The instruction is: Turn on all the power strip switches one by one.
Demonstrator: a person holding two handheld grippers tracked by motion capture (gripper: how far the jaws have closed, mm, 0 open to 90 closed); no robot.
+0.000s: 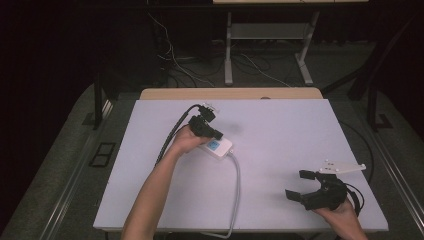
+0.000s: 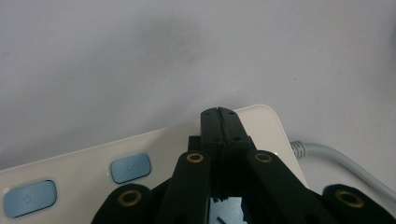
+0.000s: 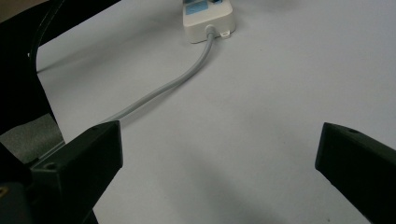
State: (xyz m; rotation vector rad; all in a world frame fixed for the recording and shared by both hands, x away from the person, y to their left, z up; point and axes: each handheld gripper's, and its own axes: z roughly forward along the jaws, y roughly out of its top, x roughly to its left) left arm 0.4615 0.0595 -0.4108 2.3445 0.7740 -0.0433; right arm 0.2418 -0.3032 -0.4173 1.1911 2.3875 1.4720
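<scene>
two grippers are working here, and i am hovering my left gripper with its jaws pressed fully together, tips poised over the white power strip near its cable end, holding nothing. in the left gripper view the strip is lying flat under me, its blue rocker switches just behind my tips; whether i am touching the casing i cannot tell. my right gripper is resting near the table's right front corner with jaws spread wide and empty, well apart from the strip. i am judging the strip as light, rigid, smooth plastic that may skid when pushed, so gripping across its narrow sides seems safest. the grey cord is looking stiff and springy, running off the white table at the front edge, likely tugging back. open room is lying all around the strip.
</scene>
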